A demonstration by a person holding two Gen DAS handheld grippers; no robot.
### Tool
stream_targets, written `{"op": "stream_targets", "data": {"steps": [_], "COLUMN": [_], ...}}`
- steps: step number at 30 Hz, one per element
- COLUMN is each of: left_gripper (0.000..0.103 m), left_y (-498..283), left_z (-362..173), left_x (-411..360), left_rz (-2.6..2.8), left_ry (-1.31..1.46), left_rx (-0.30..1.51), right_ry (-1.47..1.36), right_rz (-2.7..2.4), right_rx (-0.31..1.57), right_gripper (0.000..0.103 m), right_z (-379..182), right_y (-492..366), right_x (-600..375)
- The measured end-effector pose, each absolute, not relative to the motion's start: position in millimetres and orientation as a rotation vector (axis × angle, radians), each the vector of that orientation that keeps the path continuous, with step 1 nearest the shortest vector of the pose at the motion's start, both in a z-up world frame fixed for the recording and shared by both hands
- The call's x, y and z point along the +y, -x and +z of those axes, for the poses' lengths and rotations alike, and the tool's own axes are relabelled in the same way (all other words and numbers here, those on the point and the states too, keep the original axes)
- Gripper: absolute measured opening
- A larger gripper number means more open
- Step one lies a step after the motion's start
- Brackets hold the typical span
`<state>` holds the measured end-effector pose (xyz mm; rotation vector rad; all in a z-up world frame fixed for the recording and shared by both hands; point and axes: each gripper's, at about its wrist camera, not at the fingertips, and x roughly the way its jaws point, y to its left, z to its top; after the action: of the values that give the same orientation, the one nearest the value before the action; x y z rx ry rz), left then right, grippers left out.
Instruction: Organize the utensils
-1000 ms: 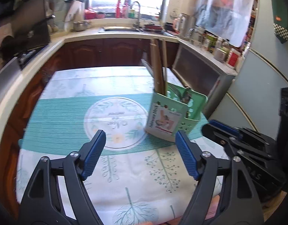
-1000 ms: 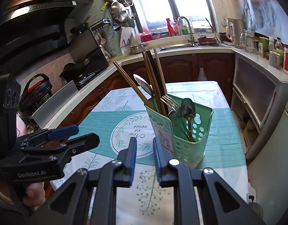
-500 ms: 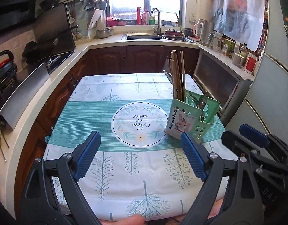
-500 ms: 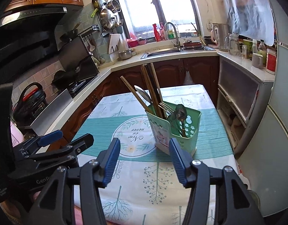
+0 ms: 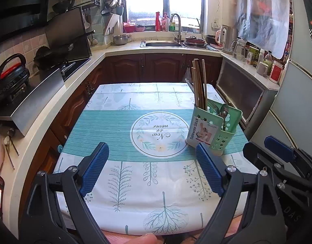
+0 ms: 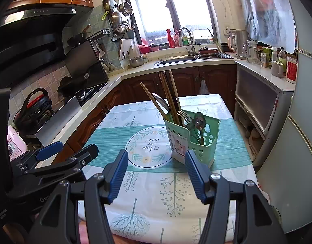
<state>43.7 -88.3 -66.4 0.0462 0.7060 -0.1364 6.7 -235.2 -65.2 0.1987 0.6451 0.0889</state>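
A green perforated utensil holder stands upright on the right part of the table. Wooden chopsticks stick out of its near compartment, with a metal spoon beside them. Forks and a dark ladle fill the other compartment. My left gripper hangs open over the table's near half, nothing between its blue pads. My right gripper is open too, empty, short of the holder. Each gripper shows at the edge of the other's view.
The table wears a teal and white cloth with a round print. Counters wrap around it: a stove and cooker on the left, a sink at the back, jars and a kettle on the right. A fridge stands at far right.
Both grippers have drawn back and up from the holder, so it looks smaller and farther. The right gripper's jaws went from nearly closed to wide apart.
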Motion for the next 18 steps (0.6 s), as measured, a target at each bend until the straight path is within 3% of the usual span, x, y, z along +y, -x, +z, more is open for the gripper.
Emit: {"op": "stream_targets", "data": {"steps": [18], "left_gripper": [0.086], "left_y": [-38.5], "left_z": [-66.1], "left_x": [-82.1], "left_rz": [-0.121], "left_ry": [-0.048], "left_rx": [0.707], "right_ry": [-0.202], "right_rz": [0.087], "right_rx": [0.653], "right_gripper": [0.058], "right_z": [-64.5], "right_y": [-4.9], "right_x": [-231.7]}}
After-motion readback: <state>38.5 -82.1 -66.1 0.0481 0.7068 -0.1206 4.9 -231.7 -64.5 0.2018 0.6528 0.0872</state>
